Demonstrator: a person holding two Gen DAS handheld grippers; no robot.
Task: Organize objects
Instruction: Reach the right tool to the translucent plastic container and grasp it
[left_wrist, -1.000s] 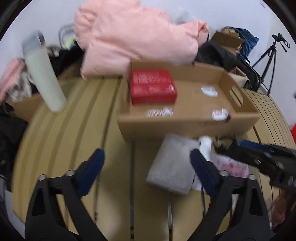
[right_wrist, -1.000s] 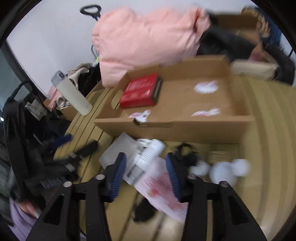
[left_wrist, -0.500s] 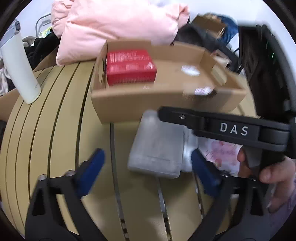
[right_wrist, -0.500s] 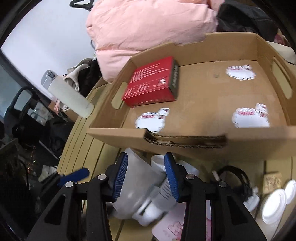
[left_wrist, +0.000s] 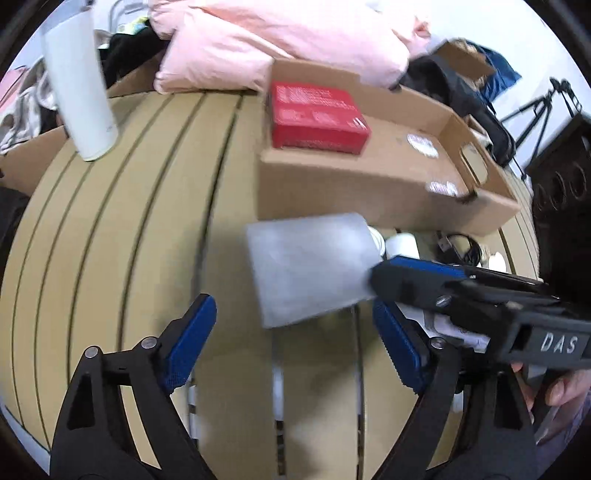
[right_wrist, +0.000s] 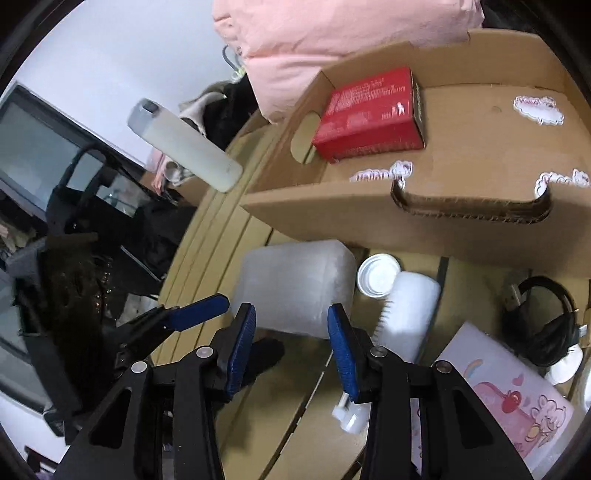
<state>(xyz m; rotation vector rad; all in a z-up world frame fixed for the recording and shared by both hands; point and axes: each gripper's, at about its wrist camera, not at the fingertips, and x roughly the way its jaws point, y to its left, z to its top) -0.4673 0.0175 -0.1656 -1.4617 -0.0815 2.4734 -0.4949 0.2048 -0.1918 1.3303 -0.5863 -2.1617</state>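
A frosted translucent plastic box (left_wrist: 306, 266) (right_wrist: 295, 284) lies on the wooden slat table (left_wrist: 129, 221) just in front of a shallow cardboard tray (left_wrist: 369, 192) (right_wrist: 461, 221). A red box (left_wrist: 314, 118) (right_wrist: 373, 114) lies inside the tray. My left gripper (left_wrist: 295, 347) is open, just short of the frosted box. My right gripper (right_wrist: 291, 343) is open with its fingers straddling the box's near edge; in the left wrist view its fingertip (left_wrist: 406, 273) touches the box's right corner.
A white tumbler (left_wrist: 79, 85) (right_wrist: 184, 146) stands at the table's left. A pink padded jacket (left_wrist: 277, 40) is piled behind the tray. A white bottle (right_wrist: 402, 314), a white cap (right_wrist: 378, 275), black cable (right_wrist: 546, 325) and a pink illustrated card (right_wrist: 491, 402) lie right of the frosted box.
My right gripper has swung from over the white bottle onto the frosted box's near edge. My left gripper has shifted so the box sits straight ahead. The box has turned slightly.
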